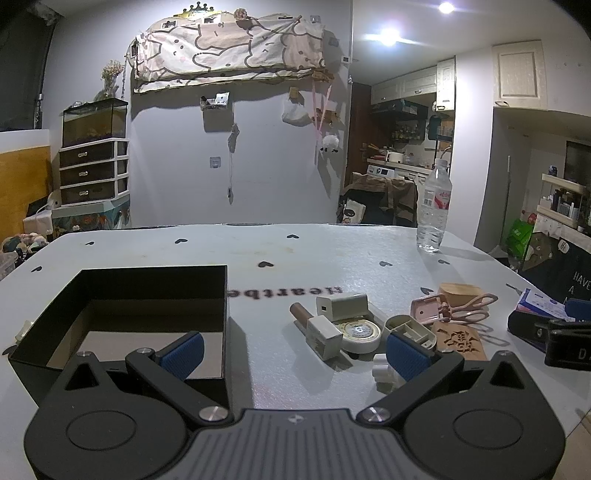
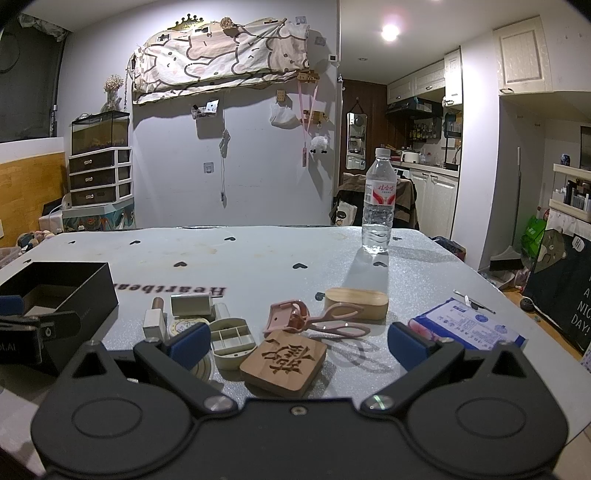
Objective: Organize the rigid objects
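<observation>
Both tools gape: right tool (image 2: 301,343) just behind carved wooden block (image 2: 283,363).

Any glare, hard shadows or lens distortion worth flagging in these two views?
Left wrist view: two ceiling lights flare at the top, the table edge bows from fisheye, and the corners vignette. Right wrist view: one ceiling light glares, the water bottle casts a hard shadow toward the camera, and the eyelash curler shadow is sharp.

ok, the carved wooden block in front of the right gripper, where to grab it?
Take the wooden block across its two side edges, coming in low from the near side with the right gripper. It lies flat, carved face up, between the open jaws. Mind the small divided tray close on its left.
</observation>
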A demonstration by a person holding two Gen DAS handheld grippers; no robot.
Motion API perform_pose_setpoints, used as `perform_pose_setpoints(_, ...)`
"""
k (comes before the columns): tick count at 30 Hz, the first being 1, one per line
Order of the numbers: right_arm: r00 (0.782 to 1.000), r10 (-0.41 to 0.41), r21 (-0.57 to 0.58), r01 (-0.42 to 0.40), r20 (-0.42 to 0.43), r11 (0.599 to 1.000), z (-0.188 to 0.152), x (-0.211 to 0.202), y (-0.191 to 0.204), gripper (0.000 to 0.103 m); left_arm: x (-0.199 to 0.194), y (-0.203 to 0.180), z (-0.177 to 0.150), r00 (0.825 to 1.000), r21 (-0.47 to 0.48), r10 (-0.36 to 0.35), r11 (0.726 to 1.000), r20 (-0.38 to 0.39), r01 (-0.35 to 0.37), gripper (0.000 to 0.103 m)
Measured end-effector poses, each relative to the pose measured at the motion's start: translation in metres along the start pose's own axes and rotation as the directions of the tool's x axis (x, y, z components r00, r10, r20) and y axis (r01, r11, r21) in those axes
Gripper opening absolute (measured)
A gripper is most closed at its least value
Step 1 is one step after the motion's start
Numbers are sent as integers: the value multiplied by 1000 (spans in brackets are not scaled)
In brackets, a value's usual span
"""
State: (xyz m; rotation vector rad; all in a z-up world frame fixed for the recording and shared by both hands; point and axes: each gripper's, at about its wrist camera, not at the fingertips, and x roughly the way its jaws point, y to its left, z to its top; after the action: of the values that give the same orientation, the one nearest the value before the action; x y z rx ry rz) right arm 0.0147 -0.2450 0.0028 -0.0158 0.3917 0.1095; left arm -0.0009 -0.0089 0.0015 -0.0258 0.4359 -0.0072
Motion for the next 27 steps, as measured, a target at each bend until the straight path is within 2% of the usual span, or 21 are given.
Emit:
perform_pose_setpoints(8, 1000, 1, -3, -1, 8, 1000, 1, 0, -1, 103, 0, 1, 4, 1000, 8, -2, 1000, 21, 2, 103)
perform_pose_setpoints(15, 1000, 8, -11, -8, 23, 1000, 5, 1, 0, 103, -2, 21, 14, 998, -42, 18, 999, 67, -15, 103)
perform_pose_setpoints(23, 999, 37, -23, -37, 22, 999, 6, 8, 7, 103, -12, 64, 29, 983, -103, 132, 988, 131, -119, 103)
perform_pose_setpoints(27, 998, 58, -35, -57, 20, 998, 7, 14, 12, 103, -14, 88, 35, 971, -120, 206, 974, 123, -191, 103)
